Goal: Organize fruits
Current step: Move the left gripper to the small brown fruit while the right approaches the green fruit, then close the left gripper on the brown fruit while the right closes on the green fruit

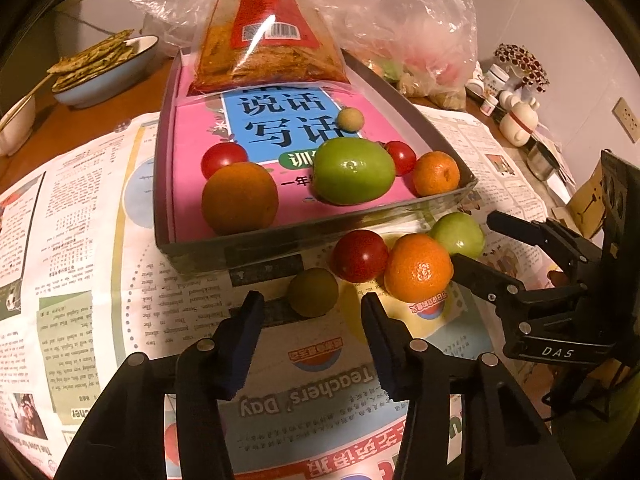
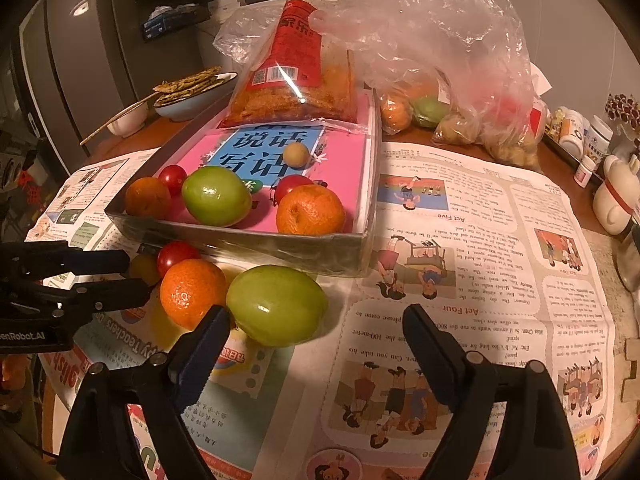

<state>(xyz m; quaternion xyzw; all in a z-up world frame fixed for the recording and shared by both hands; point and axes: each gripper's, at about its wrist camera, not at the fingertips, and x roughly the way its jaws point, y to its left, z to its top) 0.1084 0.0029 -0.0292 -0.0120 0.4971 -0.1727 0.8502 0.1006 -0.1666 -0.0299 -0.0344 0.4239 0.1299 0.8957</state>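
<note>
just ahead of left gripper (image 1: 312, 300): olive fruit (image 1: 313, 292)

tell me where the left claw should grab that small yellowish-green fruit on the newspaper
Grip the small yellowish-green fruit across its middle, sides left and right, coming down from the near side where the left claw already is. It is round, so any diameter works, but the tomato crowds its far right and the box stands behind.

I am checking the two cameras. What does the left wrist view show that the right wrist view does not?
Only the left wrist view shows the wall socket. Only the right wrist view shows the grey refrigerator and the bagged orange behind the tray. Both show the tray, the loose orange on the newspaper, and both grippers, left gripper and right gripper.
</note>
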